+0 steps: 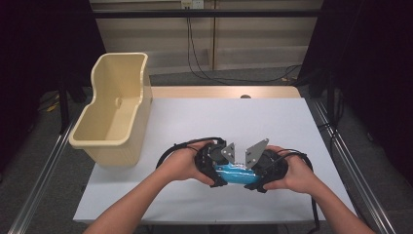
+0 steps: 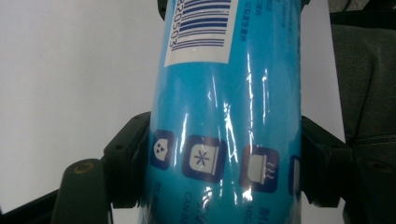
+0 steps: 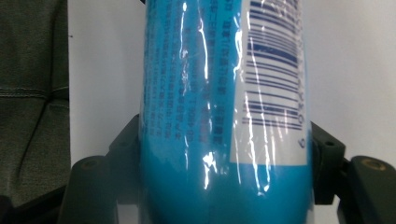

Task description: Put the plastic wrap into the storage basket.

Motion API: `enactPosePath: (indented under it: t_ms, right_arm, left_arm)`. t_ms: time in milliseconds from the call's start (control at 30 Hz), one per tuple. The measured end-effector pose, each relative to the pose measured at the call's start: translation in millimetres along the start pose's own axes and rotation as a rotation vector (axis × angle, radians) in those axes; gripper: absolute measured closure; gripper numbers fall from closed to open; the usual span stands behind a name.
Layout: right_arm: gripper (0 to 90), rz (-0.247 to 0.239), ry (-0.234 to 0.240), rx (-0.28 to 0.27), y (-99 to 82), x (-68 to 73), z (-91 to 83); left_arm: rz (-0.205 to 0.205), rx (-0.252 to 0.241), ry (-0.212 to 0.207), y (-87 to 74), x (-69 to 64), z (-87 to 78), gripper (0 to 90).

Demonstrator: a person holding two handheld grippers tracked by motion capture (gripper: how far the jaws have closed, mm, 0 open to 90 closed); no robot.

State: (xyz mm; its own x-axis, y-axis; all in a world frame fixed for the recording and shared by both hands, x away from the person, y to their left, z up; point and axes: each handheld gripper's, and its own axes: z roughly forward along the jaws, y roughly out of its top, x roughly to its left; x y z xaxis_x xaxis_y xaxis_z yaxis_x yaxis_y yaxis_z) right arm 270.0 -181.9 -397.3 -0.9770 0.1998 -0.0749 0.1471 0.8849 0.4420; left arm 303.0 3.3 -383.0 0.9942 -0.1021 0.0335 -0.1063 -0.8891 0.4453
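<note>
White table (image 1: 292,126), one blue bottle (image 1: 234,174), two tongs clamping it

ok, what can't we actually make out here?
- Blue roll, high view: its ends are covered by the left gripper and right gripper.
- Barcode label, left gripper view: cut off by the top edge.
- Small print, right gripper view: blurred by glare on the wrap.
- Beige bin: near wall hides part of its floor.

Black tongs (image 1: 220,171), grey plates, cables
</note>
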Motion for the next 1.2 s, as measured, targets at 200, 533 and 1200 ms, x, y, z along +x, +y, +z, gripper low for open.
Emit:
enactPosePath:
  t_ms: [200,533,1200]
  right_arm:
    - [32.0,-0.045,0.051,-0.056,-0.8,-1.9,-0.4]
    - [11.3,0.053,-0.004,-0.191,-14.2,-9.7,-9.8]
    - [1.0,0.419,-0.283,-0.608,-105.9,6.4,-24.3]
  left_arm:
    - [-0.064,0.076,-0.034,9.1,-5.5,-8.8,31.0]
    - [-0.18,0.122,-0.018,10.1,3.8,-33.1,32.0]
    - [-0.533,0.09,0.025,-39.4,36.9,-107.2,32.1]
